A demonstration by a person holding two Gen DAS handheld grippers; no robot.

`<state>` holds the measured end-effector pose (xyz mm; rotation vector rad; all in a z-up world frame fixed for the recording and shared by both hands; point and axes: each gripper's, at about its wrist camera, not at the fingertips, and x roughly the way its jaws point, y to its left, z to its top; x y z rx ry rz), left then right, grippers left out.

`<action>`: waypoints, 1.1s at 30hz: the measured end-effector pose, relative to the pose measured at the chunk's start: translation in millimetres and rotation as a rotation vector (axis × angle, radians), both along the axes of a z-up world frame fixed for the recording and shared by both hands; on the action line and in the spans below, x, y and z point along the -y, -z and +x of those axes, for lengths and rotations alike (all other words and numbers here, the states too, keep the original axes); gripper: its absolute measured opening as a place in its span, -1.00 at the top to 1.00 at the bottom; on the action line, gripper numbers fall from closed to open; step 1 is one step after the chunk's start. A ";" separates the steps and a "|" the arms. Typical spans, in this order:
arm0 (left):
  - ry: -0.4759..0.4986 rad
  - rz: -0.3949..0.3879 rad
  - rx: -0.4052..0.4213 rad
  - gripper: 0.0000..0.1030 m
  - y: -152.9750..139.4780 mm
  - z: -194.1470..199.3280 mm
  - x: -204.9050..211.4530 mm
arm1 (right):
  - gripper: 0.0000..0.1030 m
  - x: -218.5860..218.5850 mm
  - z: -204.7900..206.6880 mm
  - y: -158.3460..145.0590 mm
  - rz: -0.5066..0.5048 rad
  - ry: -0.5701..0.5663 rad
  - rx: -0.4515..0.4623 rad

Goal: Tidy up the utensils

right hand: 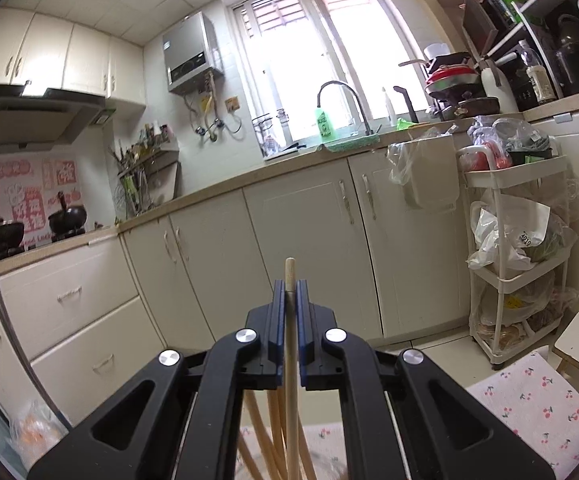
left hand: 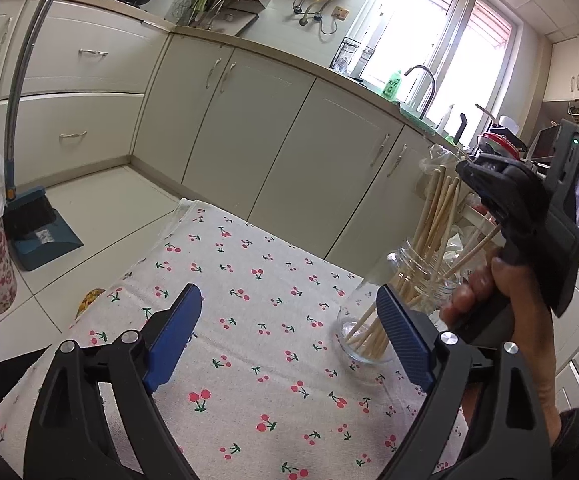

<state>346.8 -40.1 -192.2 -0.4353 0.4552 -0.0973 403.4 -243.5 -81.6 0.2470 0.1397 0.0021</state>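
Between my right claw's (right hand: 290, 286) pads sits one chopstick (right hand: 291, 344), clamped near its top end, tip poking just past the fingertips. Its long axis runs straight along the fingers and down below me, toward the other chopsticks (right hand: 267, 420) fanned out under the claw

Jar (left hand: 405, 304) is the target: clear glass, on the cherry-print cloth (left hand: 249, 280), leaning rather than upright from what the left camera shows, bundle of chopsticks already in it. From the left claw (left hand: 289, 320) it lies ahead and to the right, just beyond the right finger; from the right claw it's directly underneath (jar rim itself is out of the right camera's view, so can't confirm the stick's lower end is inside)

Left claw: wide open, holding nothing, hovering over bare cloth

My read: right claw is nearer and doing the work. Next move turns on keeping the stick's axis lined up with the jar mouth. A tilted jar could shift if the stick catches the rim
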 end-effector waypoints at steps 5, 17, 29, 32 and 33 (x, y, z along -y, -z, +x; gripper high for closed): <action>-0.003 -0.002 -0.003 -0.68 0.2 0.3 -1.2 | 0.88 -10.5 -16.6 5.5 -0.086 -0.036 -0.013; -0.013 -0.019 -0.020 -0.74 2.8 2.5 -4.0 | 0.74 -19.1 -52.6 9.3 -0.189 -0.105 -0.083; -0.022 0.025 -0.035 -0.76 -9.9 -2.3 -3.8 | 0.19 -1.8 -105.2 -31.6 -0.228 -0.072 -0.033; -0.011 0.040 -0.052 -0.76 -15.5 -5.7 -4.7 | 0.18 6.2 -116.2 -34.0 -0.201 -0.065 -0.062; -0.011 0.052 -0.059 -0.77 -18.7 -7.2 -4.8 | 0.13 7.2 -119.8 -32.8 -0.198 -0.062 -0.078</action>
